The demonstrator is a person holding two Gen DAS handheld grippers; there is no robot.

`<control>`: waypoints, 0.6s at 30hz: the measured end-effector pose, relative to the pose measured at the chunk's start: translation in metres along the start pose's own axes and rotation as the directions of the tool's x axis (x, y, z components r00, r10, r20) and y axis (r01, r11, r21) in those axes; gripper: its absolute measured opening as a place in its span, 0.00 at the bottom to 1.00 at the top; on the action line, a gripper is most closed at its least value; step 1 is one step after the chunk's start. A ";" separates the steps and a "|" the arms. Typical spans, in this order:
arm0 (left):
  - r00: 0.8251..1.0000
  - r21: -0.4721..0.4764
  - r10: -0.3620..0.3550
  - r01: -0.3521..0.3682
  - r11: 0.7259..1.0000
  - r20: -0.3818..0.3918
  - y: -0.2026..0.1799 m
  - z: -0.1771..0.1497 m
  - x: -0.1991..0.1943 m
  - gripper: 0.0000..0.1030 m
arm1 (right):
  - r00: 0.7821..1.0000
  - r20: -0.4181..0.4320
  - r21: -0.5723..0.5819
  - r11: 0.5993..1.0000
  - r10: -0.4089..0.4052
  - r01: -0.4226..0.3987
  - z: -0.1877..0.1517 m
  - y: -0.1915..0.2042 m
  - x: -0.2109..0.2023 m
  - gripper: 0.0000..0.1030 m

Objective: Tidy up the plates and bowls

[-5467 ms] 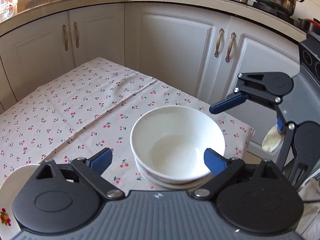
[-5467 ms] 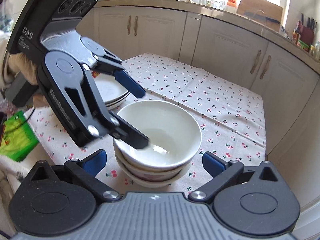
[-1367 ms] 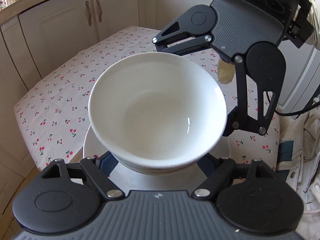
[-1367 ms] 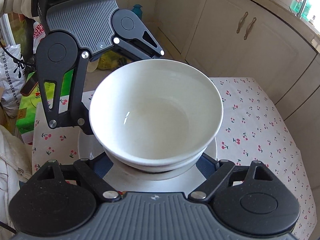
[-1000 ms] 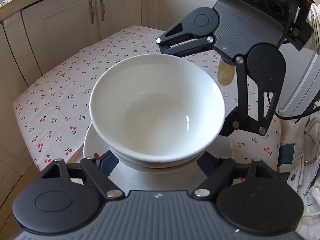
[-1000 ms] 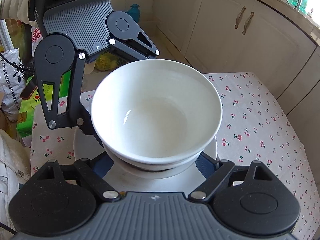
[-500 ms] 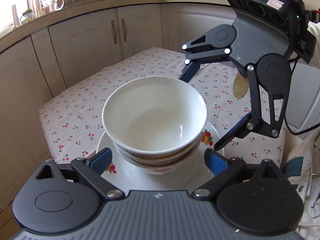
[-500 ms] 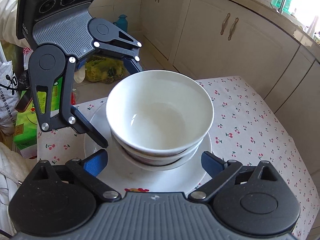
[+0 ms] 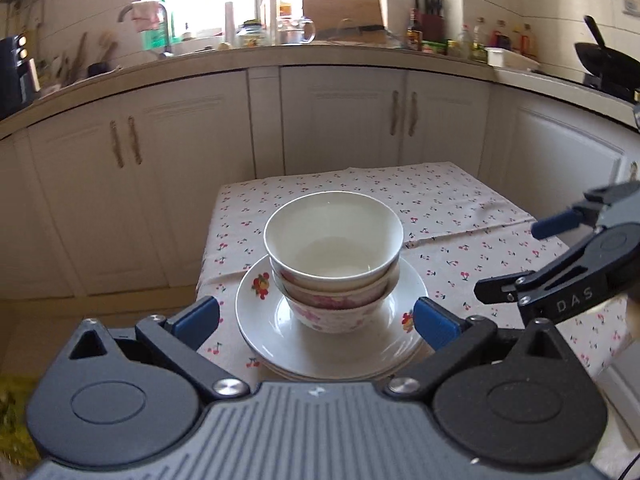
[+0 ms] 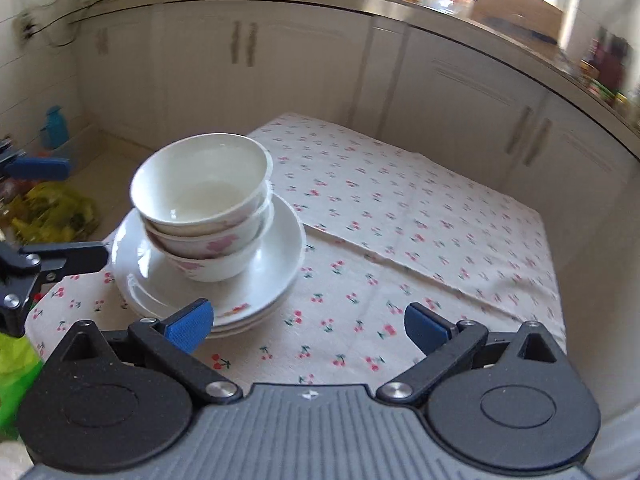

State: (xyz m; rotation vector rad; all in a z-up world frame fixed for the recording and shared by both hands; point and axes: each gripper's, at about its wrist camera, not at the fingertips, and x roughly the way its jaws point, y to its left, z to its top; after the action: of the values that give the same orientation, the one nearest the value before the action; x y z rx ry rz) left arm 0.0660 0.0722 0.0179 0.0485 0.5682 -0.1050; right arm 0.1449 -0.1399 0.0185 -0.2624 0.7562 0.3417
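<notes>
Left wrist view: the left tool is spreading wide and empty before three stacked bowls on stacked plates on the cherry-print desk.

Right wrist view: the right tool is also widening and grips nothing, the bowls sitting toward its left.

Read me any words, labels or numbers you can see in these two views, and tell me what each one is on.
"DAS": pale raised letters on the black arm of the right hand-held gripper, seen in the left wrist view.
Labels on the bottles and jars along the kitchen counter: too small to read.
Bright green package at the right wrist view's left edge: no print can be read.
Nothing else legible.
</notes>
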 end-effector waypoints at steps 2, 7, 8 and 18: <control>1.000 -0.029 0.027 -0.026 0.999 0.010 -0.013 -0.003 -0.013 0.99 | 1.000 0.003 0.089 0.996 -0.023 0.022 -0.014 -0.005 -0.013 1.00; 0.996 -0.043 0.082 -0.080 0.996 0.046 -0.038 -0.011 -0.041 0.99 | 0.997 0.042 0.173 0.983 -0.070 0.062 -0.041 -0.004 -0.051 1.00; 0.996 -0.053 0.072 -0.069 0.996 0.052 -0.040 -0.013 -0.048 0.99 | 0.995 0.052 0.172 0.982 -0.083 0.073 -0.045 -0.002 -0.059 1.00; 0.995 -0.085 0.086 -0.081 0.993 0.059 -0.055 -0.019 -0.071 0.99 | 0.984 0.113 0.180 0.977 -0.137 0.115 -0.061 0.007 -0.094 1.00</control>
State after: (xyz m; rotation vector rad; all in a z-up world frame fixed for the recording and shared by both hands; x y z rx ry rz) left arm -0.0099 0.0255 0.0399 -0.0112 0.5070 -0.0015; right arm 0.0400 -0.1742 0.0413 -0.1233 0.6377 0.1686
